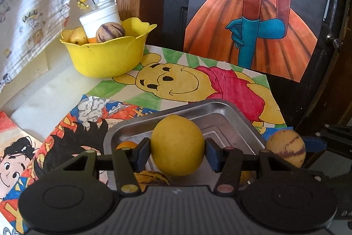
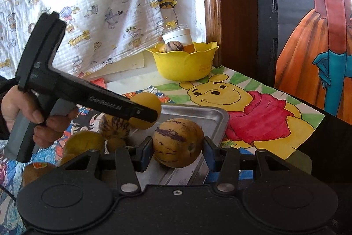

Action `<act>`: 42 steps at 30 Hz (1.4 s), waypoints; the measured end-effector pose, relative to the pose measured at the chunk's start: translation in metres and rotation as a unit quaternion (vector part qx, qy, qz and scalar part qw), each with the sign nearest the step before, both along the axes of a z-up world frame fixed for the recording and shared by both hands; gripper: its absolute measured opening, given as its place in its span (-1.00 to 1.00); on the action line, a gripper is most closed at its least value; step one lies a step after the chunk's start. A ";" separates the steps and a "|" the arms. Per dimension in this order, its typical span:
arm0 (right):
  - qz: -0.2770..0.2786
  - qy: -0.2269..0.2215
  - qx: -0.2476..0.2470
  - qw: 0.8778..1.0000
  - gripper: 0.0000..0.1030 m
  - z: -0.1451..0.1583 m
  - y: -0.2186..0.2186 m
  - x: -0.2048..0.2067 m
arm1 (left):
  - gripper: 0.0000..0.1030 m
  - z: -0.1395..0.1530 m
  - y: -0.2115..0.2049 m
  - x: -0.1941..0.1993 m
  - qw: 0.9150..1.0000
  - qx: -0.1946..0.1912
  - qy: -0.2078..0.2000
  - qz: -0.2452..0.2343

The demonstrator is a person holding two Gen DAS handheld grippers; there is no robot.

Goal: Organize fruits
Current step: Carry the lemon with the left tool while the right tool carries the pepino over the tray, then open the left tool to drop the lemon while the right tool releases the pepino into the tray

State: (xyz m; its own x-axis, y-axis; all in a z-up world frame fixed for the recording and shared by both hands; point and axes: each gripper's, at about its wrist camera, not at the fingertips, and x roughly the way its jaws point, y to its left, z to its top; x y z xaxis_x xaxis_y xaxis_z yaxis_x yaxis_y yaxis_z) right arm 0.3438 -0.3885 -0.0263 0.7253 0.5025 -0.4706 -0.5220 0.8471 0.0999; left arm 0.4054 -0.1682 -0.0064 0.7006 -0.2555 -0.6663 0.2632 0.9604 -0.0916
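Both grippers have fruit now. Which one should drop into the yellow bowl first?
Probably left. The left gripper holds the lemon on the side nearer the yellow bowl; the right gripper, holding the striped melon, would have to cross it.

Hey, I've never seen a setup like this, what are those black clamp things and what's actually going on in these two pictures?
There is no robot here. A person holds a two-finger gripper in each hand, and each gripper has a camera looking forward along its fingers. That gives the two pictures.

The left camera shows the left gripper clamped on a lemon above a metal tray. The right camera shows the right gripper clamped on a striped melon over the same tray. It also shows the person's hand holding the left gripper.

The table is covered with cartoon drawings. At the back stands a yellow bowl holding fruit and a white cup. More fruit lies beside the tray.
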 end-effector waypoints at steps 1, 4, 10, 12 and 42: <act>0.001 0.000 -0.001 1.000 -0.03 0.000 0.000 -0.001 | 0.12 -0.001 0.000 0.000 1.000 0.000 0.001 0.000; 0.003 0.000 0.000 1.000 -0.03 -0.002 0.001 -0.004 | 0.12 -0.003 -0.001 0.001 1.000 0.001 0.006 0.000; 0.009 0.001 -0.009 1.000 -0.03 -0.005 0.005 -0.009 | 0.12 -0.004 -0.003 0.003 1.000 -0.002 0.013 -0.001; 0.013 0.000 -0.018 1.000 -0.03 -0.006 0.007 -0.011 | 0.12 -0.004 -0.004 0.003 1.000 -0.001 0.015 -0.004; 0.033 -0.002 -0.059 0.998 -0.02 -0.018 0.017 -0.018 | 0.13 -0.008 -0.007 0.007 0.999 0.012 0.031 -0.005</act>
State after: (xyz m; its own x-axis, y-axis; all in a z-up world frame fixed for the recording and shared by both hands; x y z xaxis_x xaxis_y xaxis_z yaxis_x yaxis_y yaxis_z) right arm 0.3255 -0.3712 -0.0439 0.6947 0.4906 -0.5261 -0.5768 0.8169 0.0001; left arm 0.4121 -0.1756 -0.0146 0.6558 -0.2449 -0.7141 0.2667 0.9601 -0.0843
